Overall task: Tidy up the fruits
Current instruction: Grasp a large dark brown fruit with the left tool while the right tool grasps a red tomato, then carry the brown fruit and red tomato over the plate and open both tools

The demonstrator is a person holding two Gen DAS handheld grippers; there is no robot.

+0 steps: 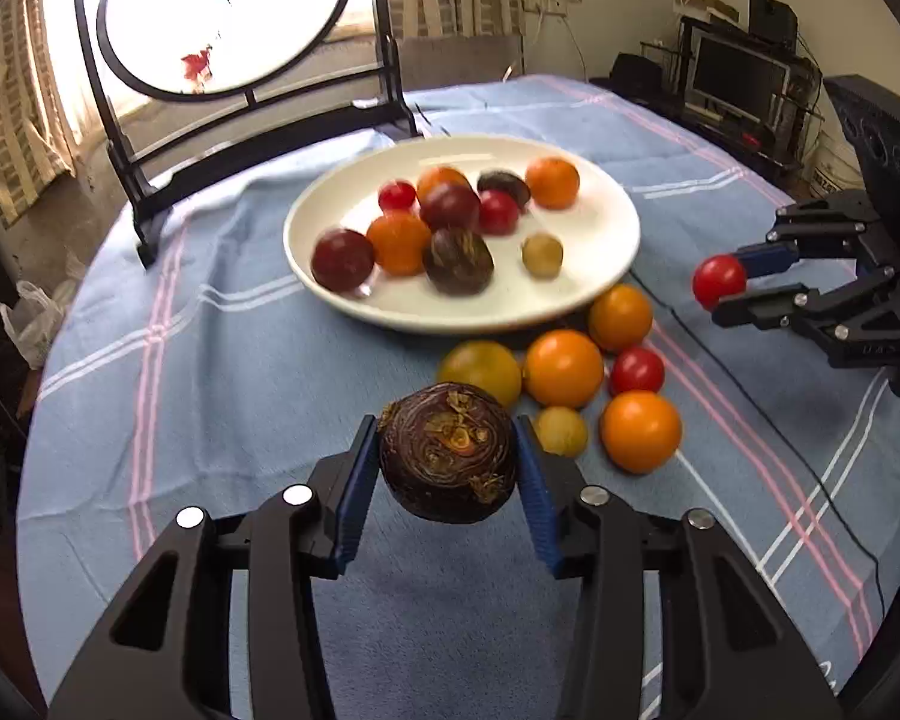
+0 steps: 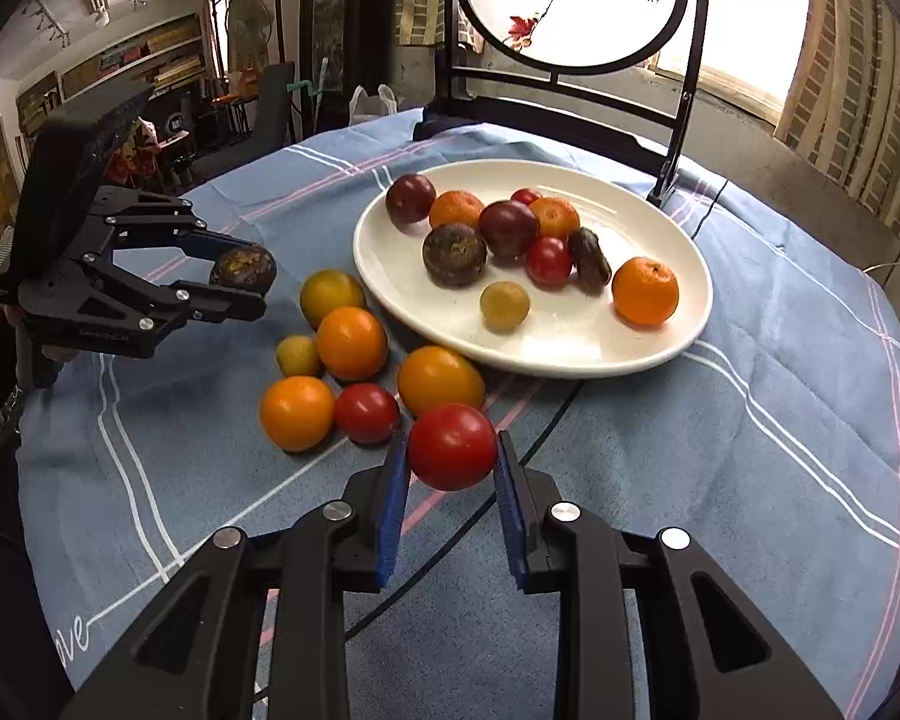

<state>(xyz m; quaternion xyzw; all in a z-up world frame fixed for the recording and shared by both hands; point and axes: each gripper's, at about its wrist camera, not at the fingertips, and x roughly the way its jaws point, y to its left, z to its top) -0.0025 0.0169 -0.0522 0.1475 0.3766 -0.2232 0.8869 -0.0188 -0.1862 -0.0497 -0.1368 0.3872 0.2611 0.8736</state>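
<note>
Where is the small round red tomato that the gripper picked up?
The small round red tomato sits pinched in the right gripper, above the blue cloth, near the white plate.

Bare blue tablecloth (image 2: 720, 480) lies open near and to the right of the white plate (image 2: 678, 336). A cluster of loose fruit (image 2: 354, 342) crowds the plate's near left rim. At the far edge, a dark stand (image 2: 570, 90) blocks passage.

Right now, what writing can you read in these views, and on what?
"ove" in white script on the tablecloth, its start cut off at the frame edge.
Embossed lettering on the left tongs: too small to read.
Dark marks on the round screen: too small to read.
</note>
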